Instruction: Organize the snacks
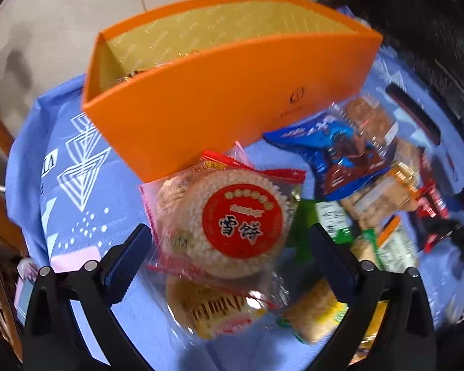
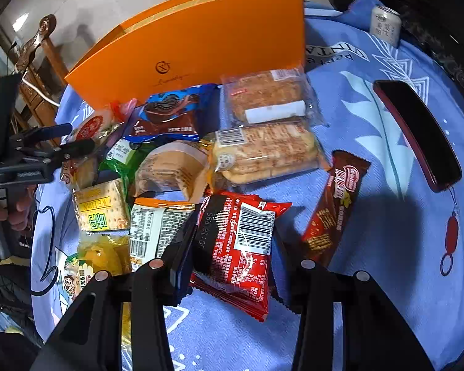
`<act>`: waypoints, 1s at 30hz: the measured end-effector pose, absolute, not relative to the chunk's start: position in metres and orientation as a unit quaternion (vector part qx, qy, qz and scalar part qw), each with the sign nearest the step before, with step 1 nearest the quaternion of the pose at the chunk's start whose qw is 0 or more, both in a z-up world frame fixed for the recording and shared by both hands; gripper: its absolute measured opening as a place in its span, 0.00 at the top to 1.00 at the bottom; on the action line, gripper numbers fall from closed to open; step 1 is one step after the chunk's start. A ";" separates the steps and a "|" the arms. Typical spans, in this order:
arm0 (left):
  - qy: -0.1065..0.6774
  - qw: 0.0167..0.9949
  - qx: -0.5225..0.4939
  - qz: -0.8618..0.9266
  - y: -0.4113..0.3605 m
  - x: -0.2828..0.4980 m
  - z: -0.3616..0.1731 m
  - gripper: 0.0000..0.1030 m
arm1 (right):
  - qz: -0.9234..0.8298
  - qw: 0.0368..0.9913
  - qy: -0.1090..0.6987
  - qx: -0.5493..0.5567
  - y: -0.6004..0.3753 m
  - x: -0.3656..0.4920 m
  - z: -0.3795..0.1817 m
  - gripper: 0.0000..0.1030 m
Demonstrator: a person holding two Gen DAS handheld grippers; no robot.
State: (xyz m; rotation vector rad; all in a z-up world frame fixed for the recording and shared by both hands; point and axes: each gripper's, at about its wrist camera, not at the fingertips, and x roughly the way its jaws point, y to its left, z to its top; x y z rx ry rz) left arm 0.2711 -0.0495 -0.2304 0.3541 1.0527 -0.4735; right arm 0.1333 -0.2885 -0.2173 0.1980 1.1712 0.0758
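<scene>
An orange box with a gold lining stands open at the back of the blue cloth. In front of it lies a heap of snack packets. My left gripper is open, its fingers on either side of a round rice cracker packet with a red label, apart from it. In the right wrist view the left gripper hovers over that rice cracker packet at the left. My right gripper is shut on a red snack packet with a barcode, with its pads against the packet's sides.
Beside the red packet lie a brown chocolate bar, two clear bread packets, a blue cookie packet and a yellow cracker pack. A dark oblong case and a can sit at the right. Wooden furniture stands behind on the left.
</scene>
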 end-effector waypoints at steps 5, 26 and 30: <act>0.489 0.819 0.174 -0.243 -0.048 0.278 -0.242 0.04 | 0.020 0.825 0.556 0.099 -0.293 0.130 -0.219 0.57; 0.461 0.844 0.147 -0.232 -0.037 0.268 -0.228 0.33 | 0.006 0.838 0.538 0.094 -0.294 0.129 -0.206 0.57; 0.449 0.855 0.128 -0.227 -0.027 0.252 -0.211 0.33 | 0.013 0.847 0.523 0.092 -0.293 0.128 -0.194 0.57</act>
